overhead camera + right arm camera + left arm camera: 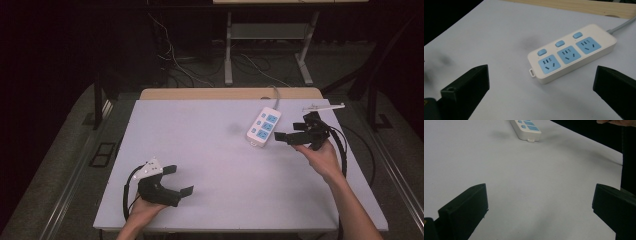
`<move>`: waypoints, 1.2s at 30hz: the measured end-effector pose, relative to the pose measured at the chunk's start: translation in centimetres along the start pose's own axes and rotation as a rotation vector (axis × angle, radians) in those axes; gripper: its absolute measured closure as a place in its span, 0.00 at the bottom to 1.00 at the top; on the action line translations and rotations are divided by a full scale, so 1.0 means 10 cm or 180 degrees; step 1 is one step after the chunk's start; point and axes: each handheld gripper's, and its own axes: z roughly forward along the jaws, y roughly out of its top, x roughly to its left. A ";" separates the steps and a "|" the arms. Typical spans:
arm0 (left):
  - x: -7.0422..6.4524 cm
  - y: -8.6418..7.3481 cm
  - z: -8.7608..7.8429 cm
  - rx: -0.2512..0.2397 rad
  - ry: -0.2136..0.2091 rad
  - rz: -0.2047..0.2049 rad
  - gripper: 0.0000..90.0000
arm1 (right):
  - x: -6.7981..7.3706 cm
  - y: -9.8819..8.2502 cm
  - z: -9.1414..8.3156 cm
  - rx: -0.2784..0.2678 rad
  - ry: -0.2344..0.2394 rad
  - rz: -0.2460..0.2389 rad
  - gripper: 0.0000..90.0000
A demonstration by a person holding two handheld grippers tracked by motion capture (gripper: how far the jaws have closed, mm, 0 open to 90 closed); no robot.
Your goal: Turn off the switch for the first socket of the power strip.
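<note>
— Looking down from the high view, where does the power strip (263, 126) lie?

— Flat on the white tabletop (200, 165), in the far right part, set at a slant, with its grey cord (275, 95) running off over the back edge toward the bare wood strip (230, 93) there. It is white with three blue sockets and three blue switches, all facing up, which the right gripper view shows clearly.

— And the right gripper (290, 133)?

— Held in the person's right hand (320, 156), just beside the strip's right side and pointing toward it. Its fingers (464, 90) are spread wide, with nothing between them. In the right gripper view the strip (571, 53) lies ahead of the two black fingers, nearer the right one, apart from both.

— Any contact with it?

— None that I can see; the fingers stand clear of the casing.

— What about the left gripper (181, 180)?

— Near the front left corner of the tabletop, in the left hand (142, 210), well apart from the strip. A grey plate sits on top of it and a cable loops behind. Its fingers (465, 210) are spread wide too, over bare tabletop, nothing between them. In the left gripper view the strip's near end (526, 128) shows far off at the top edge.
</note>
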 end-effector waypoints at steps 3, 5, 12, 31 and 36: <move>0.00 0.00 0.00 0.0009 0.0002 0.0012 0.00 | 0.04 -0.08 -0.03 -0.0006 0.0046 -0.0012 0.00; 0.00 0.00 0.00 0.0015 0.0005 0.0016 0.00 | 0.06 -0.12 -0.06 -0.0007 0.0077 -0.0020 0.00; 0.00 0.00 0.00 0.0012 0.0011 0.0012 0.00 | 0.15 -0.28 -0.16 0.0001 0.0140 -0.0077 0.00; -0.01 0.00 0.01 0.0020 0.0010 0.0021 0.00 | 0.30 -0.77 -0.35 -0.0120 0.0258 -0.0095 0.00; -0.01 0.00 0.00 0.0019 0.0011 0.0026 0.00 | 0.33 -0.91 -0.36 -0.0124 0.0280 -0.0096 0.00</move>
